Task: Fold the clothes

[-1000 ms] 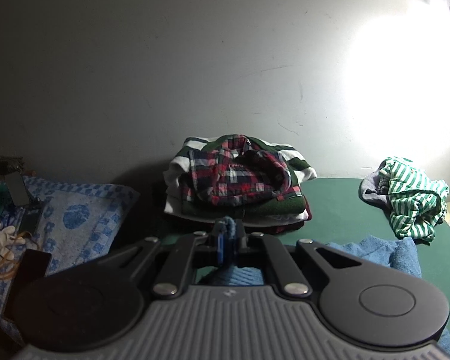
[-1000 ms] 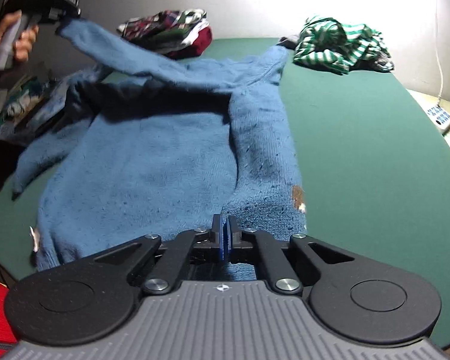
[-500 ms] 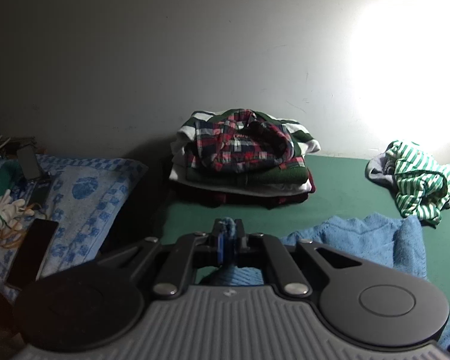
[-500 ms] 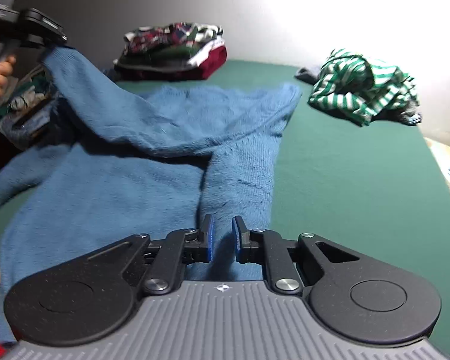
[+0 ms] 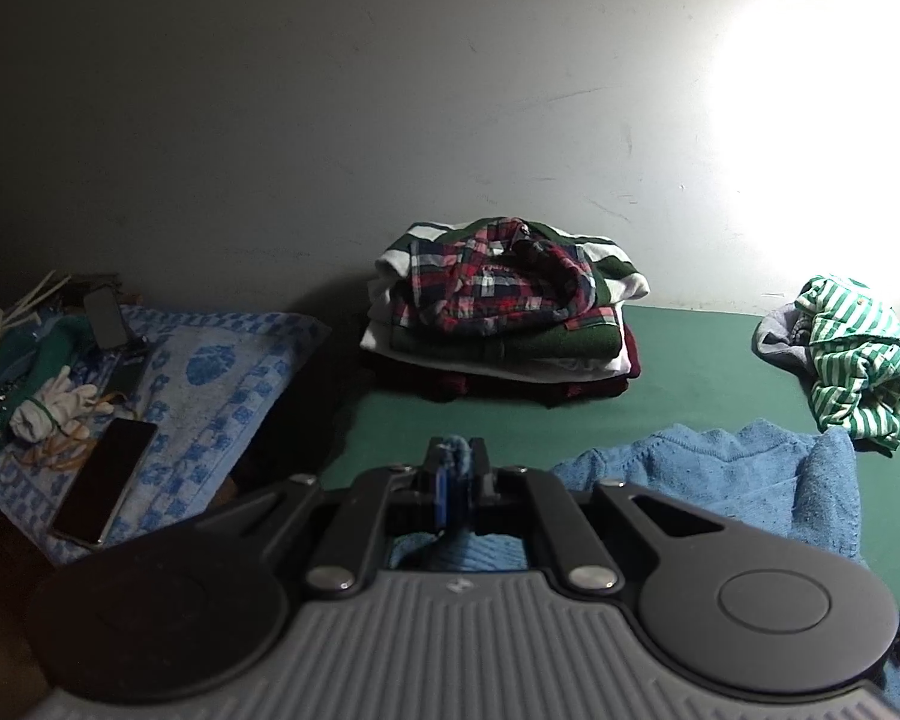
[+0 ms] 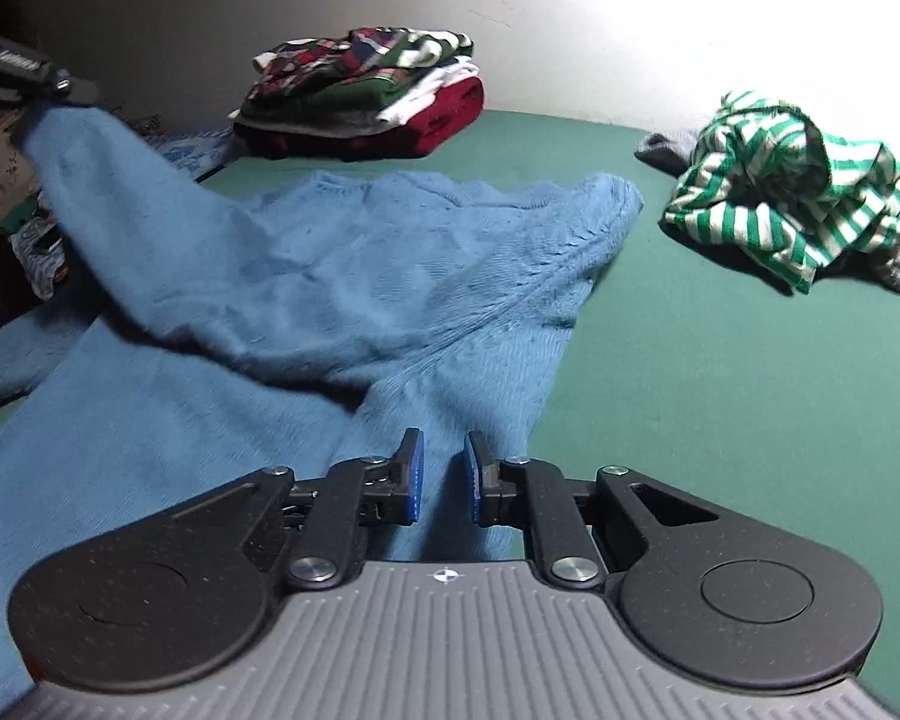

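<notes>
- Blue knit sweater (image 6: 306,300) lies spread on the green table (image 6: 720,372), directly under and ahead of the right gripper (image 6: 444,474), whose jaws stand spread and empty.
- Left gripper (image 5: 456,480) pinches a sleeve end, raised above the table.
- Judged soft, limp and stretchy, fairly light; best taken at a shoulder seam or the hem.
- Folded stack (image 6: 366,102) sits beyond; striped garment (image 6: 792,180) ahead-right.

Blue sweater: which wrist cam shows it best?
Right wrist: the blue sweater spreads across the green table, one part lifted. Left wrist shows only a bunched piece and the bit pinched in the left gripper.
</notes>
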The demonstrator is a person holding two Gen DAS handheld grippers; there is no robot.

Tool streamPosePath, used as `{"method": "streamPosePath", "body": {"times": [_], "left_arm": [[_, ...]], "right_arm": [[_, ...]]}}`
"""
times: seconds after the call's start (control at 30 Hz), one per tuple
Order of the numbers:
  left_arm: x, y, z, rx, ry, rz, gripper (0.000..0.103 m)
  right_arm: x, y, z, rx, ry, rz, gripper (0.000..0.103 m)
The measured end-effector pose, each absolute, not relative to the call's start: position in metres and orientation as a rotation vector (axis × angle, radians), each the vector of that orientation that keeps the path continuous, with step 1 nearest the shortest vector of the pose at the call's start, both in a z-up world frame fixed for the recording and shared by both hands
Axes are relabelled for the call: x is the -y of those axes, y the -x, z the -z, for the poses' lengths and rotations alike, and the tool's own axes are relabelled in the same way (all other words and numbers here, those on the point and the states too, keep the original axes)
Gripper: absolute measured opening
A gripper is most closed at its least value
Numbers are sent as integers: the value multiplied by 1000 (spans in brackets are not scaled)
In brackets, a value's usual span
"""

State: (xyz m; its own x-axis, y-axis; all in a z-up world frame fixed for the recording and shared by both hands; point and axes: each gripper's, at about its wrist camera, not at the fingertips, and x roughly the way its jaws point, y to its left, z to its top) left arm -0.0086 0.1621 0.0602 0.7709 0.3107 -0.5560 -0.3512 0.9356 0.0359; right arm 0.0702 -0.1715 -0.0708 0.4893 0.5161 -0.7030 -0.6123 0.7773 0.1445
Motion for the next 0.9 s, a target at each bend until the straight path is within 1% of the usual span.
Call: {"method": "streamPosePath", "body": {"times": [0.1,0.17,0.23,0.33,0.37,0.4,0.47,0.57,0.67,0.9], "left_arm": [[-149,14,-68,-574,57,-376,3],[-136,21,-75,-553,38,-381,4],[-121,28,-82,-529,8,-379,4],[-100,40,-90,-499,-41,-377,4],[-96,43,-92,-491,-46,-378,4],[-92,46,-95,-483,-50,-379,4],[-85,53,-99,-467,-58,-381,4],[-78,62,-105,-437,-57,-379,4],[-71,69,-110,-413,-85,-369,4],[-60,87,-115,-359,-118,-294,4]], "right_arm": [[171,-81,65,-828,151,-717,13],[172,-89,60,-803,139,-726,14],[171,-102,63,-818,144,-722,16],[166,-118,69,-855,183,-718,25],[164,-122,70,-866,194,-724,26],[163,-126,72,-877,205,-729,26],[162,-129,63,-836,198,-745,26],[156,-137,47,-775,191,-764,20],[140,-146,41,-740,233,-790,20],[105,-176,68,-819,346,-730,19]]}}
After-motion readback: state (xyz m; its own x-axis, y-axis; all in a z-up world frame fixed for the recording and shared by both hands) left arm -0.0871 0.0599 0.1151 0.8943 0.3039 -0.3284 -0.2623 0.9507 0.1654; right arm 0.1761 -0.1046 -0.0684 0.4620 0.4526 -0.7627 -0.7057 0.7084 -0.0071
